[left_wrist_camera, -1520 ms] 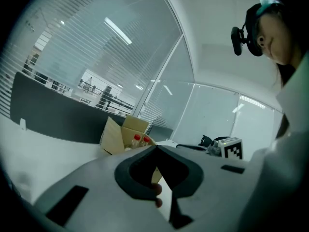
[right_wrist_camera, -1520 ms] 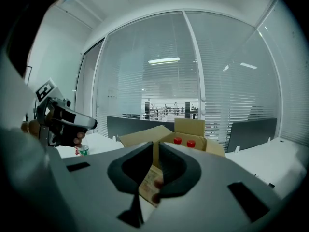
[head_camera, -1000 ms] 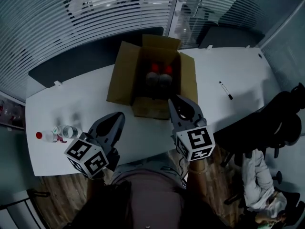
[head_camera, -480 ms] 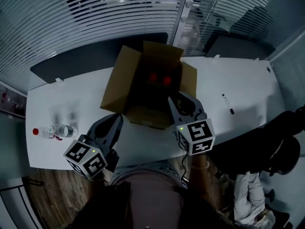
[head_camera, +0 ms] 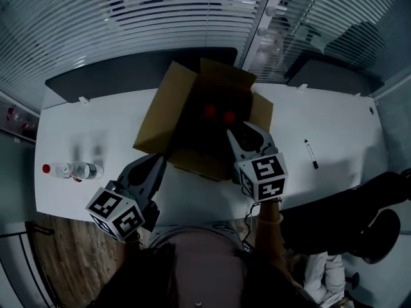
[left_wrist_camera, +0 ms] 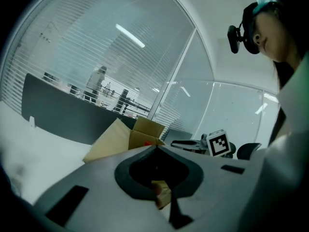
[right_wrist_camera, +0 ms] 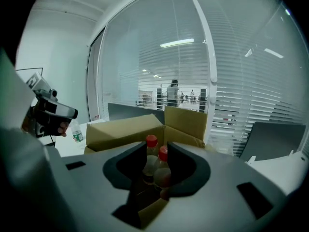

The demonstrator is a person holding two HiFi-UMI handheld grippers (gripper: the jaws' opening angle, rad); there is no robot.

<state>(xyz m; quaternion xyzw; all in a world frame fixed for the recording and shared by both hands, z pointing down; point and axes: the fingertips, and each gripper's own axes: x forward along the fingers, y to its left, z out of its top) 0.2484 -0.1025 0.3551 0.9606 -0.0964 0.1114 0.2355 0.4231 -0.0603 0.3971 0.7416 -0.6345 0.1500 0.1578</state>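
Observation:
An open cardboard box (head_camera: 168, 111) stands on the white table (head_camera: 83, 133), with two red-capped bottles (head_camera: 210, 111) upright inside. My right gripper (head_camera: 239, 131) hovers at the box's near right corner, open and holding nothing. In the right gripper view the two bottles (right_wrist_camera: 151, 154) show through the gap between the jaws of my right gripper (right_wrist_camera: 157, 146), beyond the box's near wall (right_wrist_camera: 130, 127). My left gripper (head_camera: 158, 162) is shut and empty, left of the box's front edge. In the left gripper view my left gripper (left_wrist_camera: 155, 147) points past the box (left_wrist_camera: 118, 138).
A small bottle with a red cap (head_camera: 67, 170) lies at the table's left end. A black pen (head_camera: 310, 153) rests on the right part of the table. Glass walls with blinds rise behind the table. An office chair (head_camera: 379, 226) is at the lower right.
The right gripper has opened wider and come nearer the box, so the bottles now show between its jaws. The left gripper stays shut and has turned a little toward the box.

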